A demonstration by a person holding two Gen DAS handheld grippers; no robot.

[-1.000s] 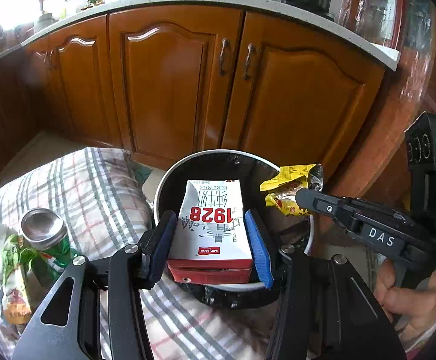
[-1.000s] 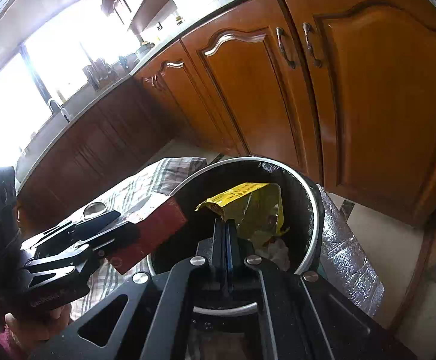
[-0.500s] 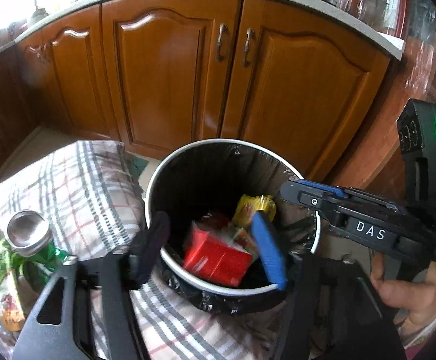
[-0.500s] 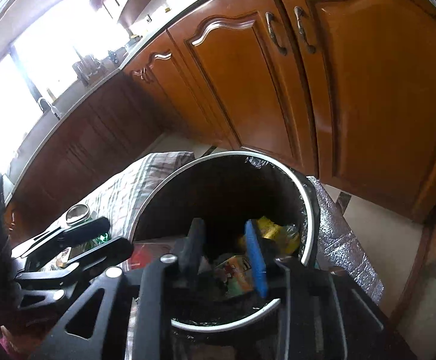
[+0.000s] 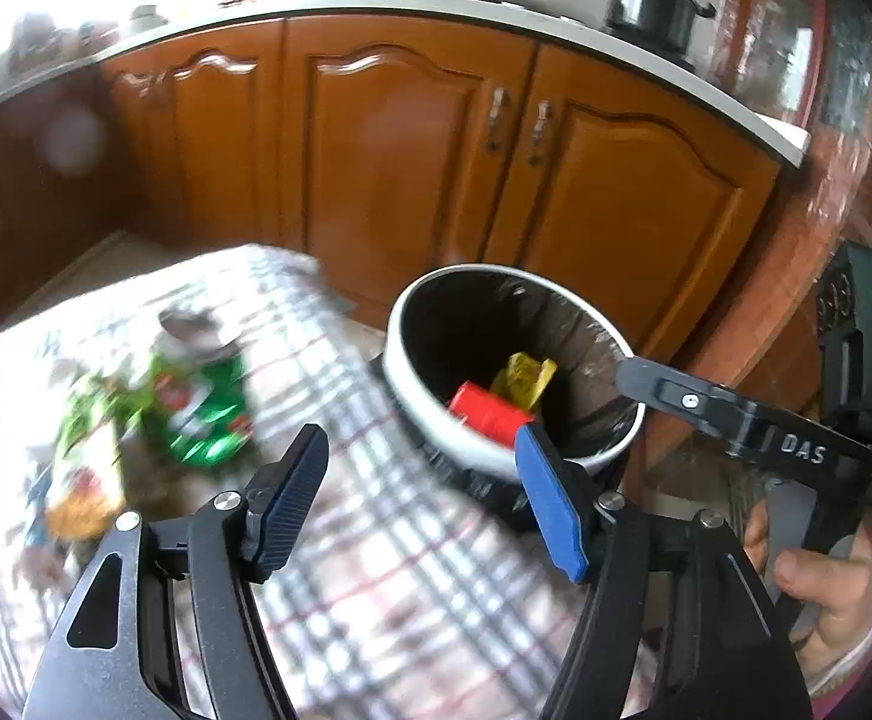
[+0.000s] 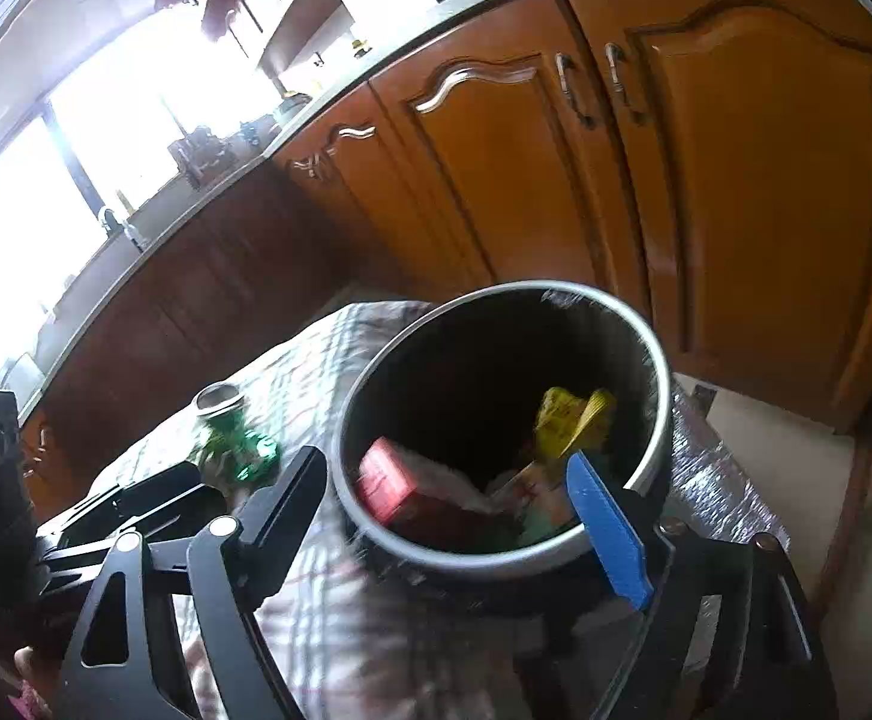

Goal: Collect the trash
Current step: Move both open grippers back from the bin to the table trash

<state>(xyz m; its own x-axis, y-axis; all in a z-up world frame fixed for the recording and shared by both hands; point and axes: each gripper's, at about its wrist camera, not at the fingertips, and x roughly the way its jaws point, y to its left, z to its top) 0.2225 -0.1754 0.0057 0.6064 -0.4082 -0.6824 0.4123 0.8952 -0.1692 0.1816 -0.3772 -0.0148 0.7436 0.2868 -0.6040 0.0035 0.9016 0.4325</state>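
On the checked cloth [image 5: 388, 546] at the left of the frame: a green can [image 5: 205, 402], blurry, beside a wrapper [image 5: 85, 468]. Low in the middle: left gripper [image 5: 421, 495], jaws apart after opening a bit more, nothing inside. Right of middle: the trash bin [image 5: 418, 414], with the red carton [image 5: 490, 414] and yellow wrapper [image 5: 523, 378] inside. Far right: right gripper [image 6: 454, 507], just opened wide, empty.

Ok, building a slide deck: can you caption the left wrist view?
Open left claw over the checked cloth, red carton and yellow wrapper in the bin, green can waiting.
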